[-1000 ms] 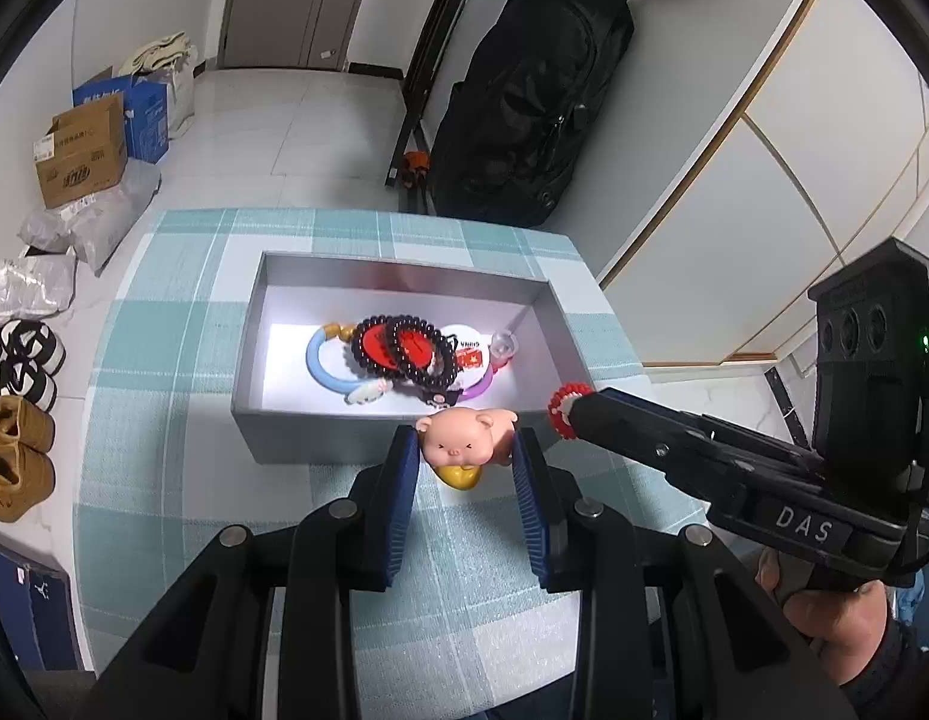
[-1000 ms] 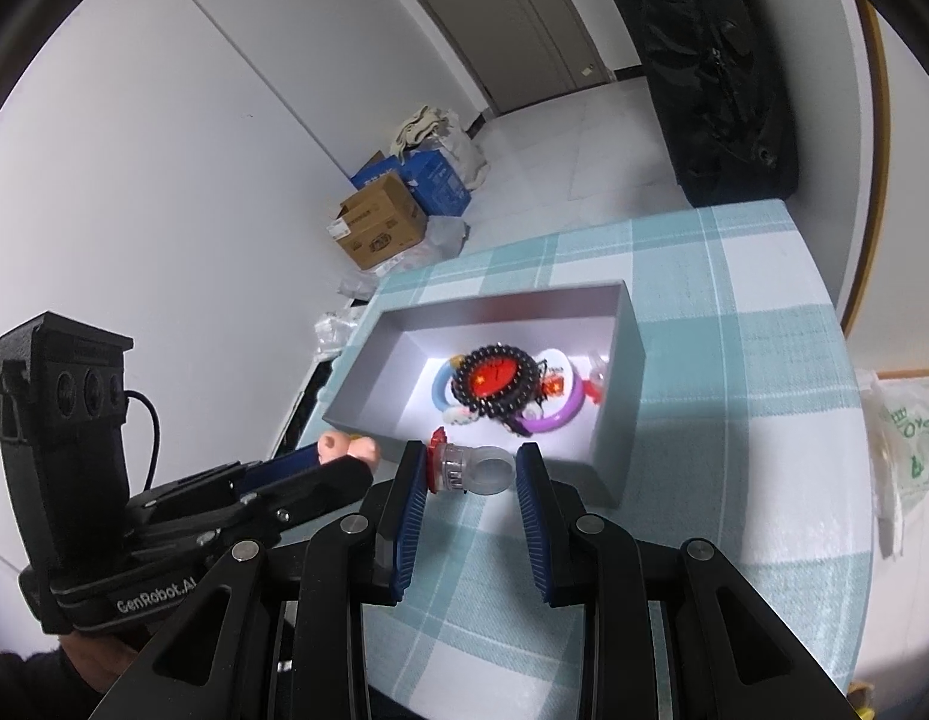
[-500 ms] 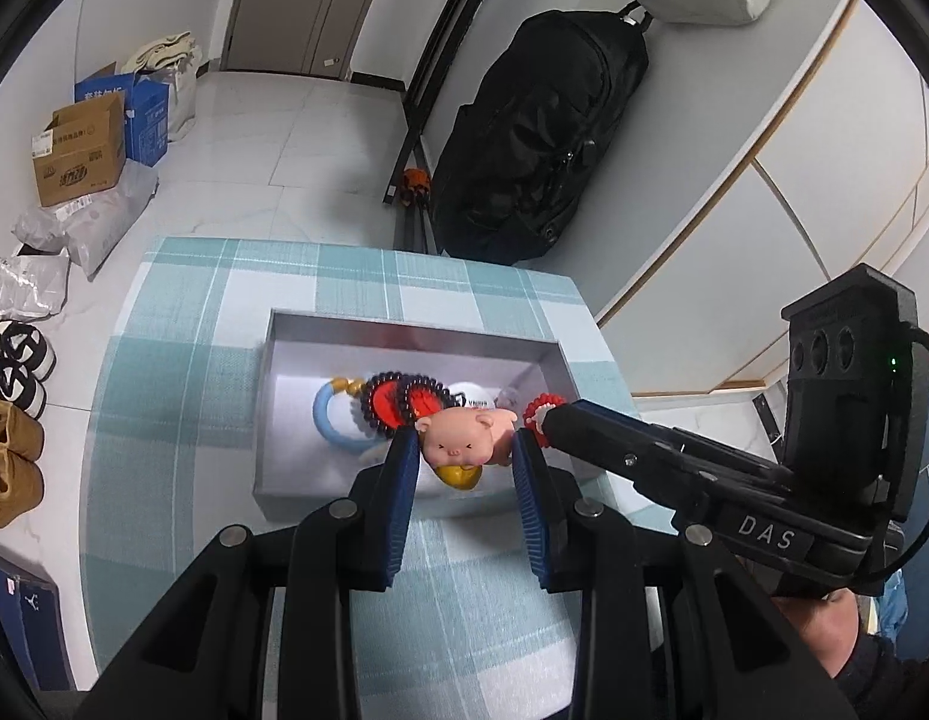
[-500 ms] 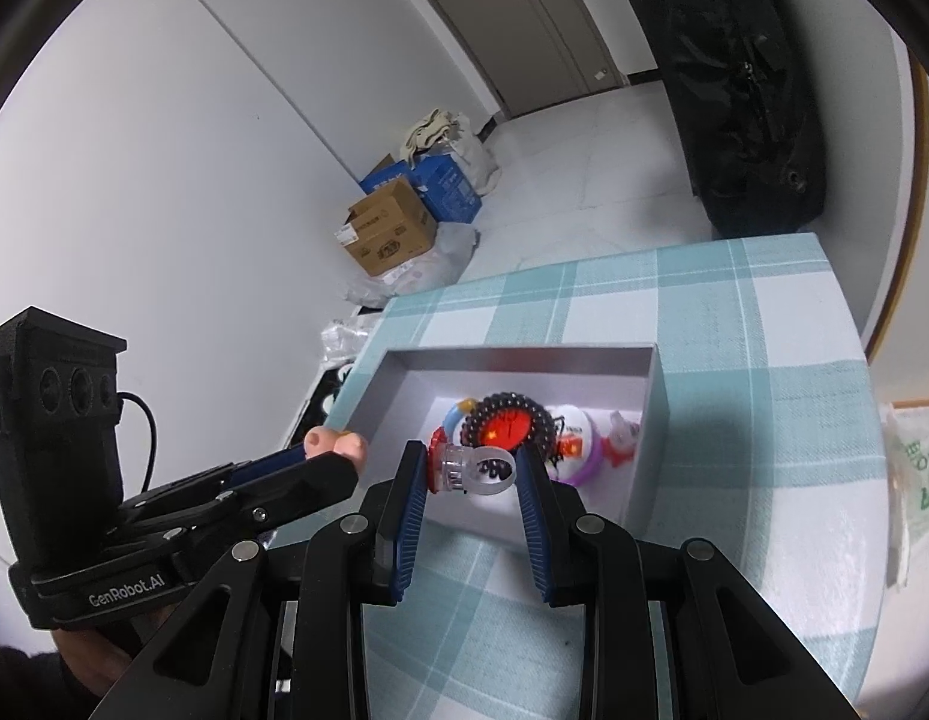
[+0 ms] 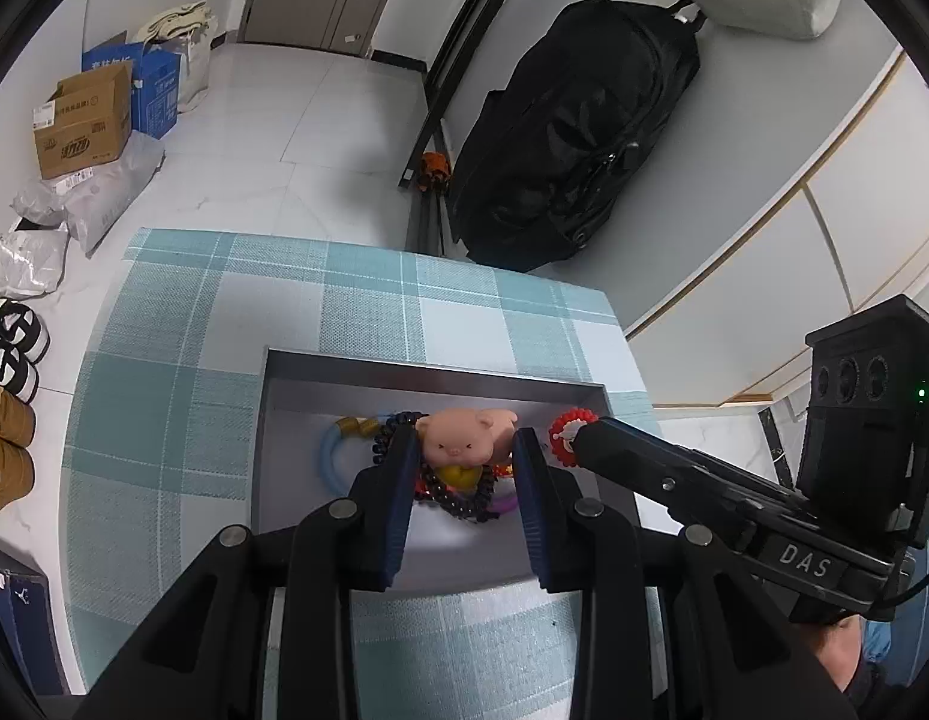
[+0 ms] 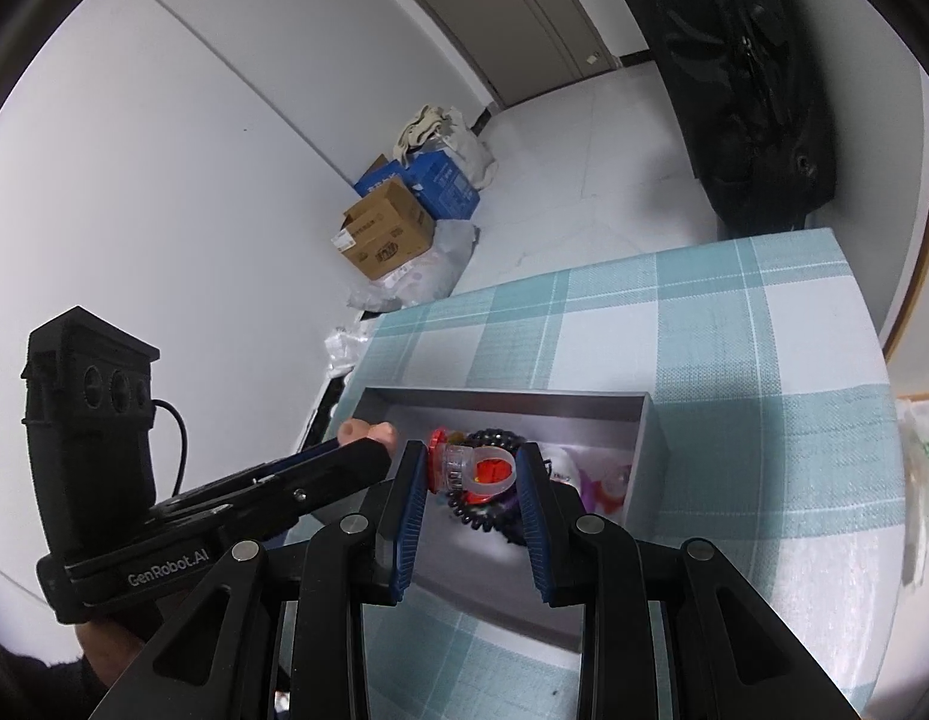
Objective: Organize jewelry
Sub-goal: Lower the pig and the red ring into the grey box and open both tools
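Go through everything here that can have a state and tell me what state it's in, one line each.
left gripper: shut on the pig charm, over the box.
right gripper: shut on the clear ring, over the box.
grey box: open, holding bracelets.

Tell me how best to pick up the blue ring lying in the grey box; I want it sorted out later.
Grip the bare left arc of the blue ring, coming straight down from above. It lies flat on the floor of the grey box, and its right side runs under the black bead bracelet, so only the left curve is free. One finger should go inside the loop, one outside.
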A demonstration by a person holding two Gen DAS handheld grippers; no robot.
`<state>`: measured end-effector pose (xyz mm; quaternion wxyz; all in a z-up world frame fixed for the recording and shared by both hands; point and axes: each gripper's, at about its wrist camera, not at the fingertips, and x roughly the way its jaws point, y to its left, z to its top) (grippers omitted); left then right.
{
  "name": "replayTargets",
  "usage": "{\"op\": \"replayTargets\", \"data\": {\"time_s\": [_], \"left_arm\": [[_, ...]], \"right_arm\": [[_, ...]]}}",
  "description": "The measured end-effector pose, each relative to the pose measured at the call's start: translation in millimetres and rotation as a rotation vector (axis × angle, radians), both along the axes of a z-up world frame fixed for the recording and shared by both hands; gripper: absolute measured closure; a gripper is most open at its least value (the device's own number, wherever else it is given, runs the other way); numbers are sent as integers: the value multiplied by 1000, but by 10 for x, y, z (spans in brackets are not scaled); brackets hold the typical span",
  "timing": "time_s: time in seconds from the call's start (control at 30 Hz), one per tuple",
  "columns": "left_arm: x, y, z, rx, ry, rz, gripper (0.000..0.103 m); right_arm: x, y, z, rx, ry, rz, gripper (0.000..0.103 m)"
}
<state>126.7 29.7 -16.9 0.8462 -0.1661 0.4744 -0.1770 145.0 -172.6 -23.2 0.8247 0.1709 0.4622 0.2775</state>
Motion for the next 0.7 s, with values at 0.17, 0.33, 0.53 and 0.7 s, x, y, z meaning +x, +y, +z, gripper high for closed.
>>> {"op": "replayTargets", "data": {"time_s": [0.17, 0.33, 0.53, 0.7], "left_arm": [[52, -11, -45, 11, 17, -4, 77], [104, 8, -92, 14, 35, 4, 77], [138, 12, -136, 10, 56, 10, 77], [131, -22, -124, 10, 46, 0, 77]], "right_arm": [[53, 14, -27, -2, 9, 6, 74], [102, -1, -71, 0, 24, 1, 74], [128, -14, -125, 3, 48, -8, 74], [113, -21, -134, 2, 54, -11, 74]]}}
